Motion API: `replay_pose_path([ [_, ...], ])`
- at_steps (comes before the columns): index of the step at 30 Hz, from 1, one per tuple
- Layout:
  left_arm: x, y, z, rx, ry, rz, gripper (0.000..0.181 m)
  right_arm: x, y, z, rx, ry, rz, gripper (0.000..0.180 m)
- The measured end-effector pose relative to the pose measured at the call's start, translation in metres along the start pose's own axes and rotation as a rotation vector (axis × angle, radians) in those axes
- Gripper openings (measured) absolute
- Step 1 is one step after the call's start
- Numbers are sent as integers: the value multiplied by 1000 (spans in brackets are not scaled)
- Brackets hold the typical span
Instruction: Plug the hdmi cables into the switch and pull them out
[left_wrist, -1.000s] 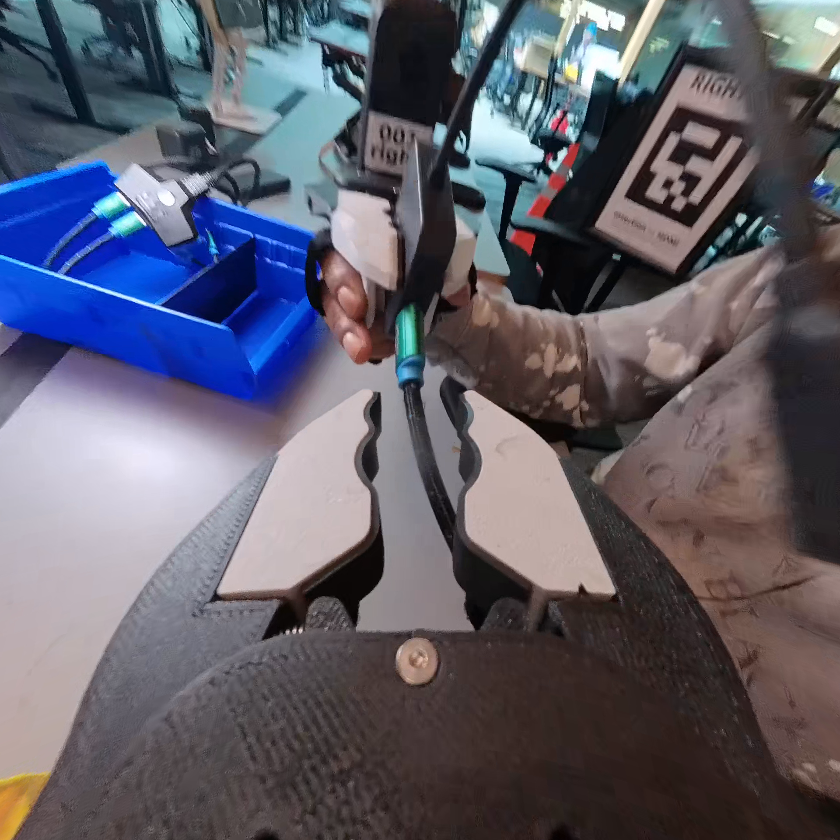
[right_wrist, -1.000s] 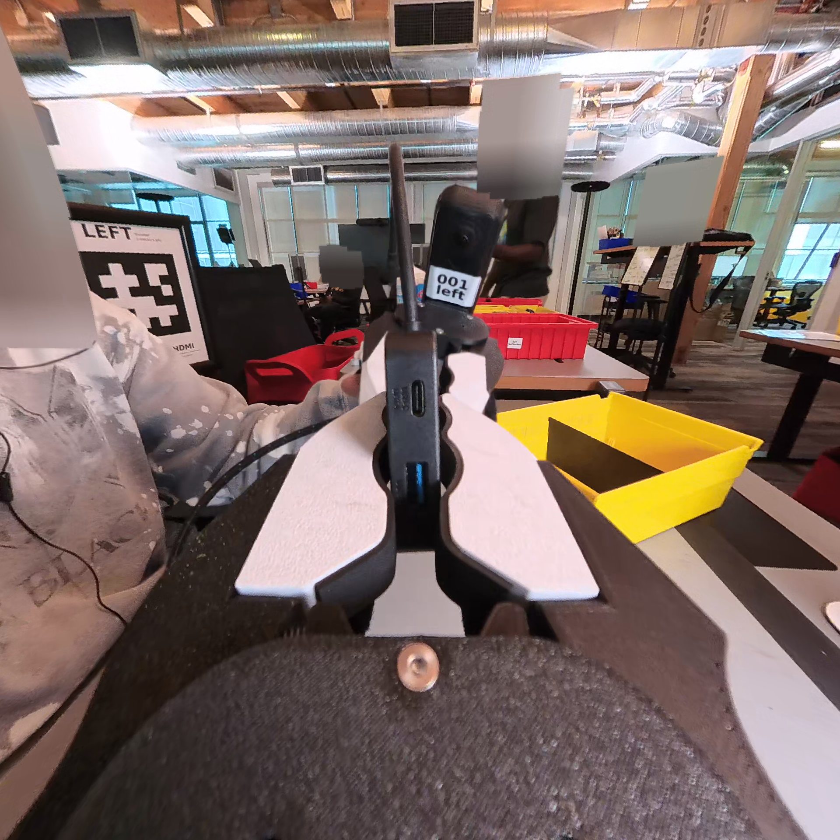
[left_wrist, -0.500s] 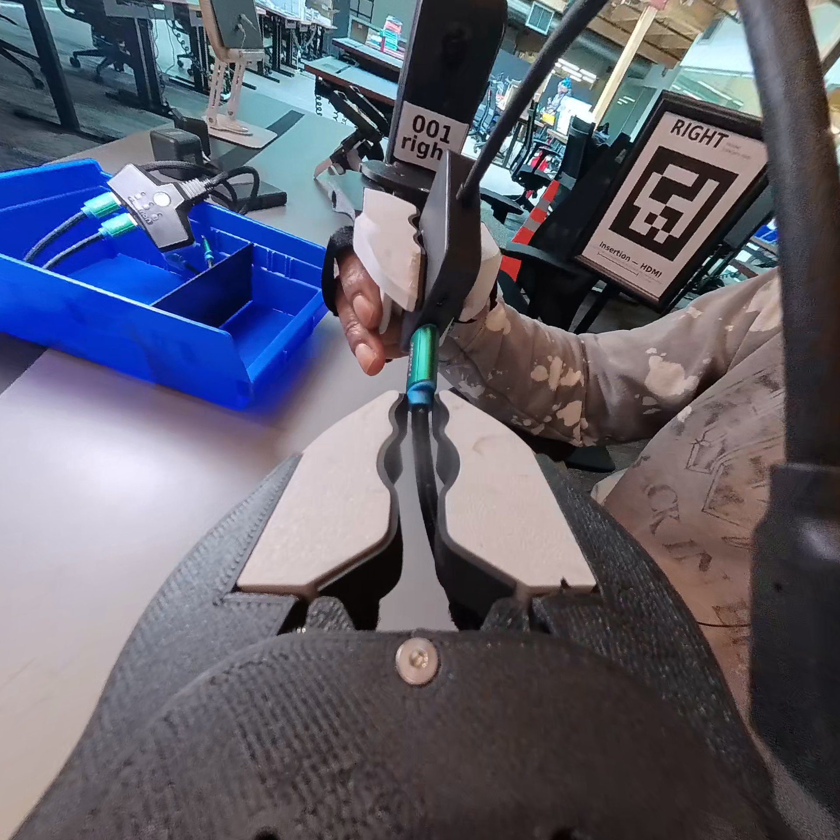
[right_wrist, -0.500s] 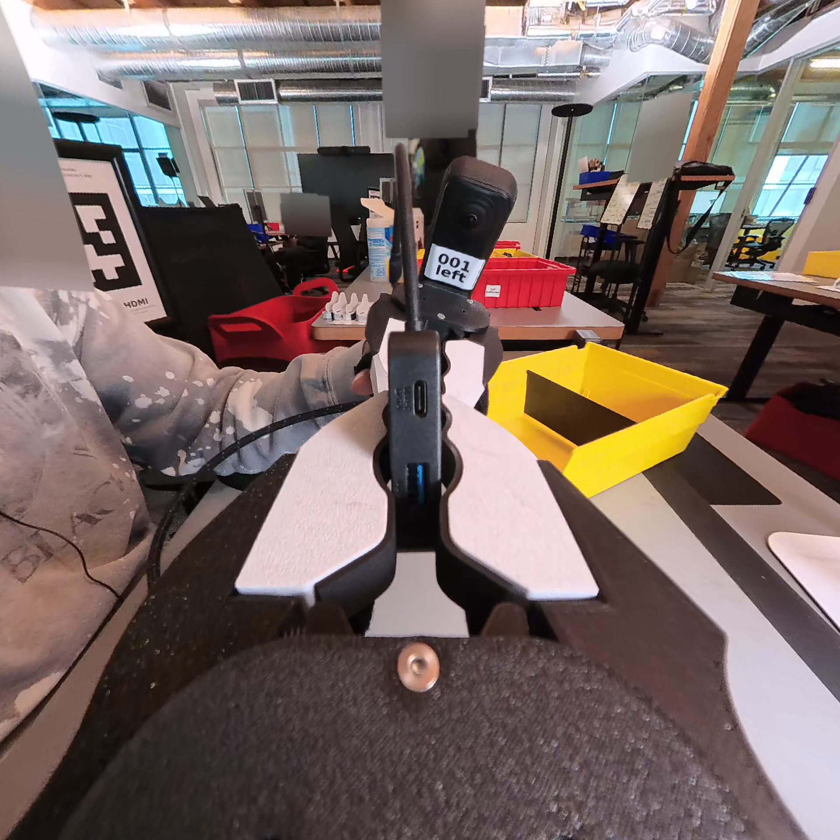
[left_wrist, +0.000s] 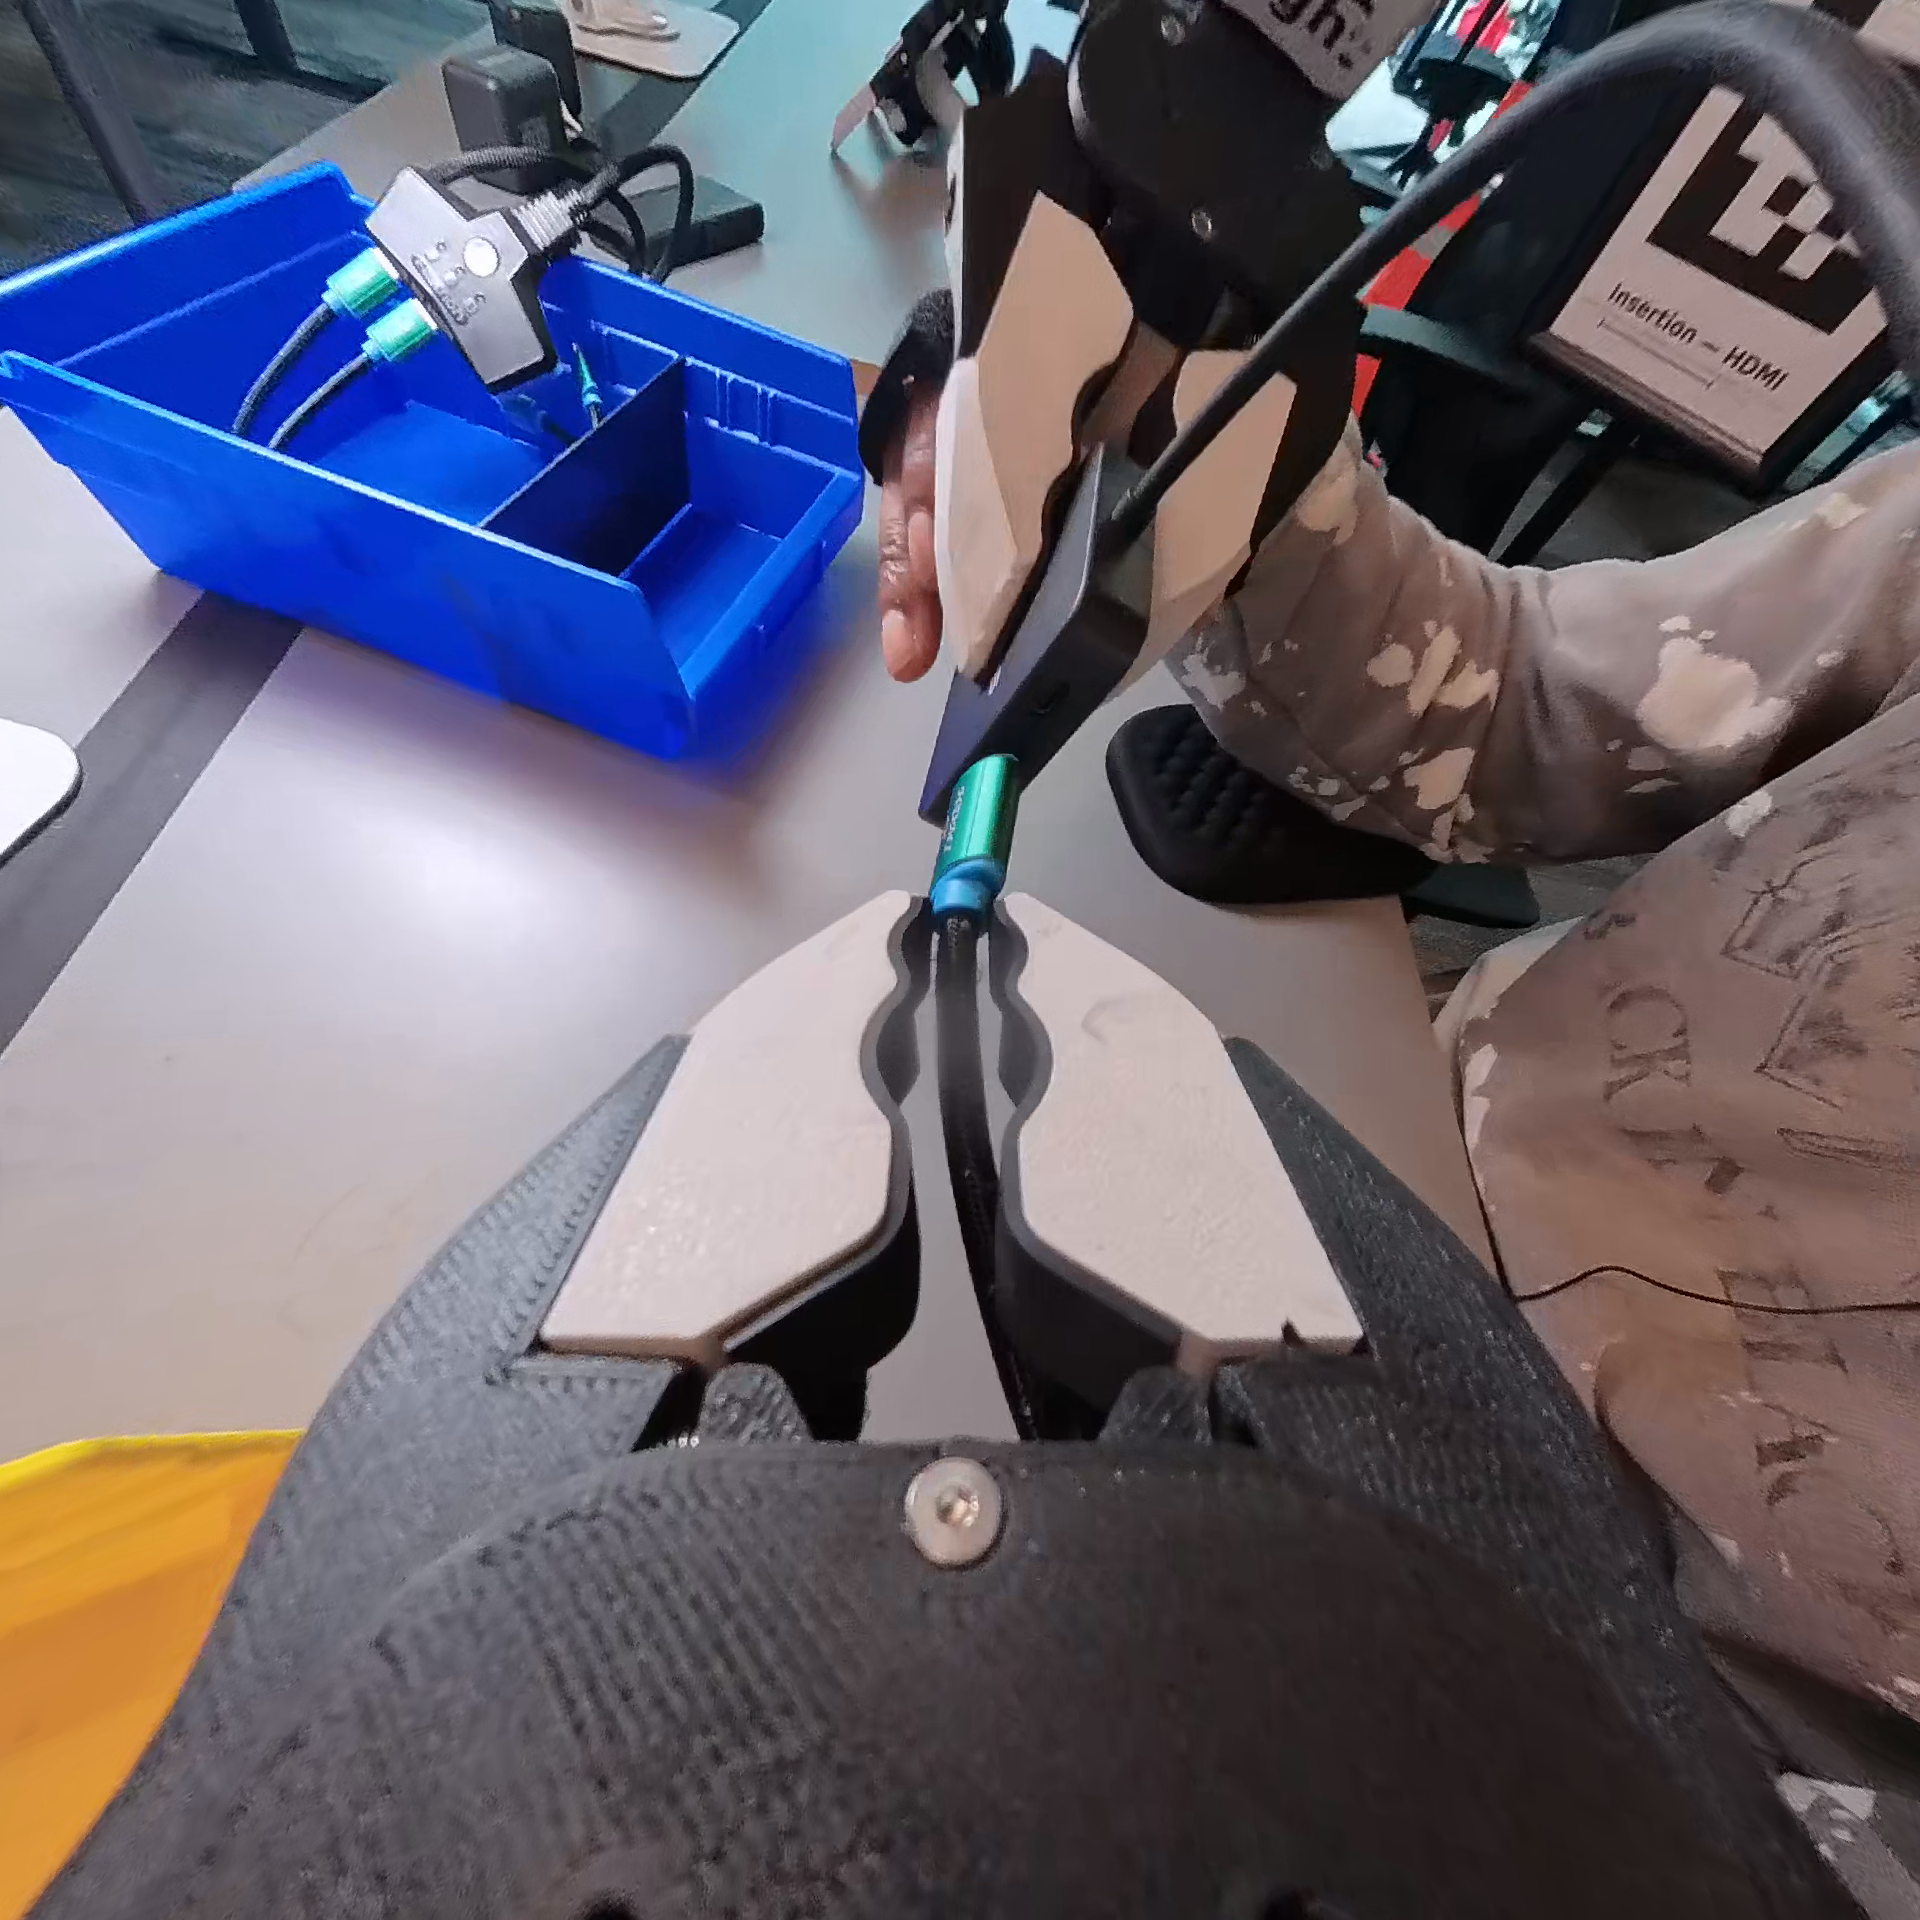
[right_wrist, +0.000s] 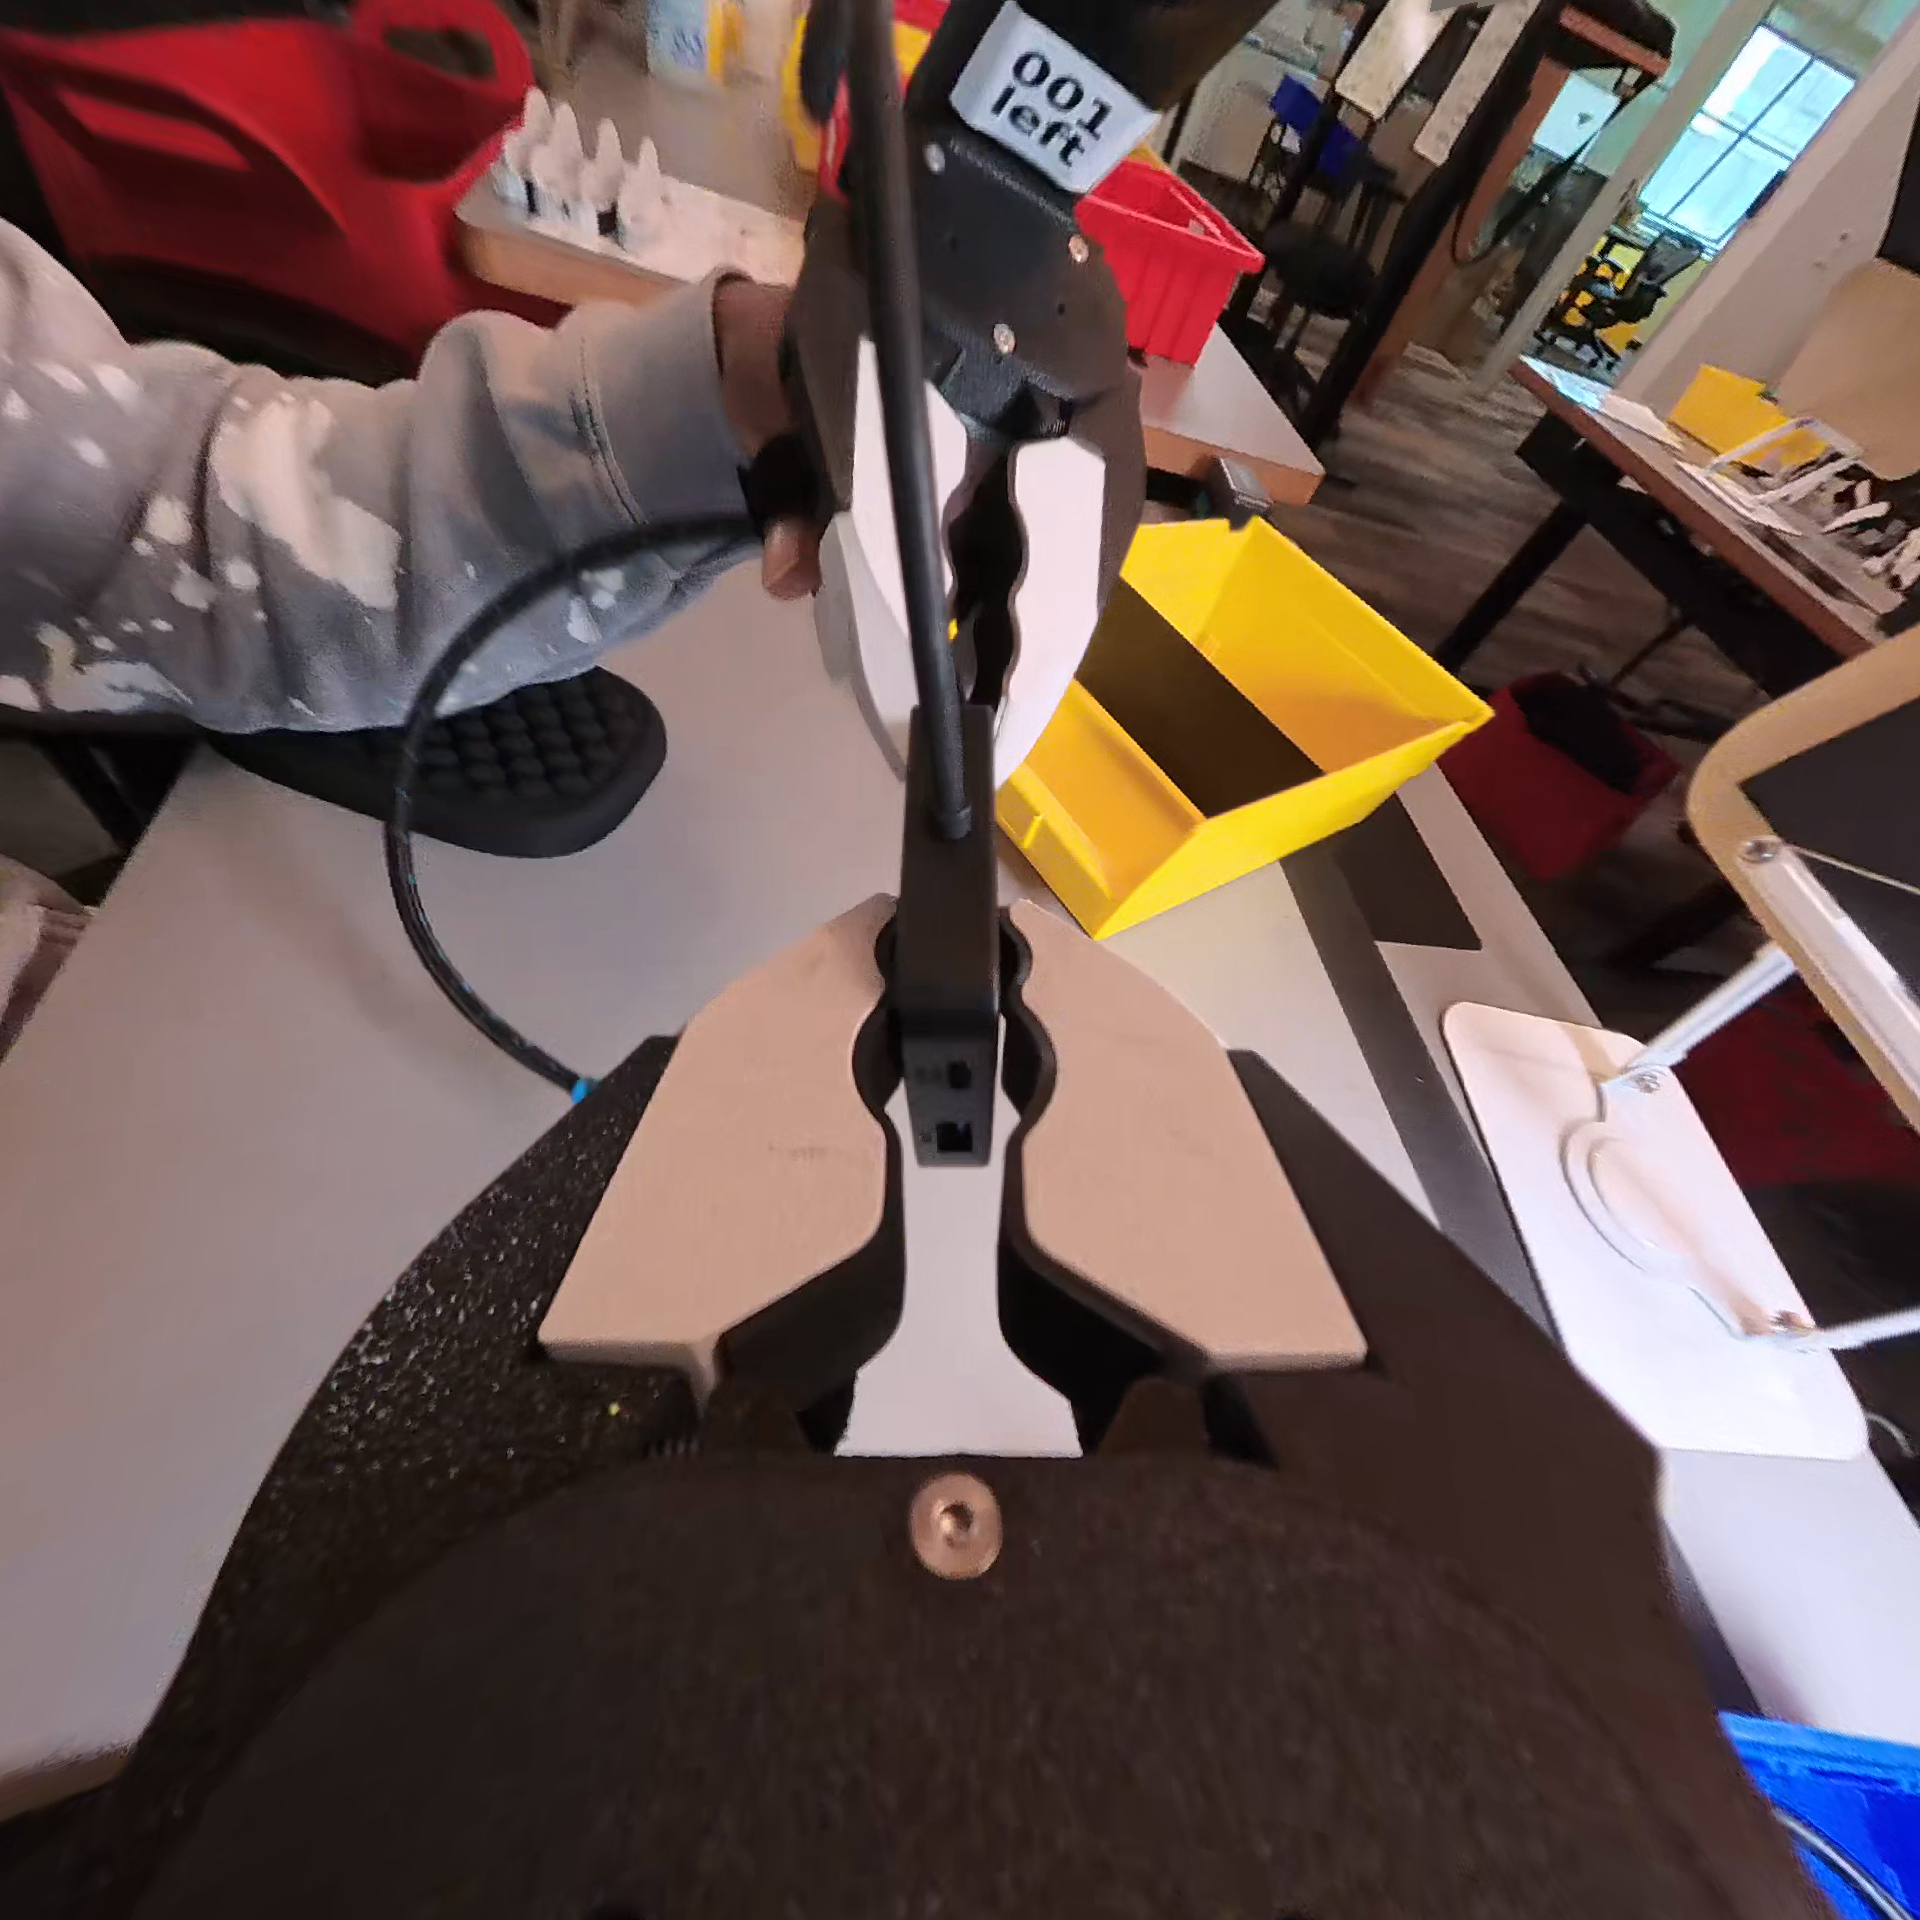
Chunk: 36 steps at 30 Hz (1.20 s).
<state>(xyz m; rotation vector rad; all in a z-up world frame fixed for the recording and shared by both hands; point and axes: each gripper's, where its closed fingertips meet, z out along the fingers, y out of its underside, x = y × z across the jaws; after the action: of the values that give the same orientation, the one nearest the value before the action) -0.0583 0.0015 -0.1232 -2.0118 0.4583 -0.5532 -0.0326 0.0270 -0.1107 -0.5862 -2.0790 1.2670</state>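
Two tongs closed: left tongs (left_wrist: 961, 935) pinch one cable (left_wrist: 966, 1101), right tongs (right_wrist: 948, 935) one switch (right_wrist: 945, 997).

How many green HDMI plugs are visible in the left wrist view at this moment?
3. One green plug sits in the switch held by the right gripper, its cable in the left gripper. Two are plugged into the adapter over the blue bin. Others may be hidden.

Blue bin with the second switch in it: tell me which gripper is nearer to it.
Right. The right gripper, shut on the switch, is just beside the blue bin; the left gripper, clamping the HDMI cable, sits farther back over the table.
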Motion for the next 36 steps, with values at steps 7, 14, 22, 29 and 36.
replay_pose_path([
  [7, -3, 1, -4, 5, 1, -1, 11, 0, 17, 11, -135, 49, -66, 15],
  [14, -7, -17, -12, 145, -1, -1, 14, 8, 15, 4, -112, 76, -80, 13],
  [22, -44, -48, -91, 475, -256, -45, 27, 51, -22, -69, 43, 351, -70, 13],
  [29, -47, -55, -103, 549, -264, -64, 27, 165, -57, -187, -45, 926, -209, 14],
  [36, -35, -53, -77, 452, -240, -28, 28, 254, 26, -216, -416, 1071, -275, 14],
])
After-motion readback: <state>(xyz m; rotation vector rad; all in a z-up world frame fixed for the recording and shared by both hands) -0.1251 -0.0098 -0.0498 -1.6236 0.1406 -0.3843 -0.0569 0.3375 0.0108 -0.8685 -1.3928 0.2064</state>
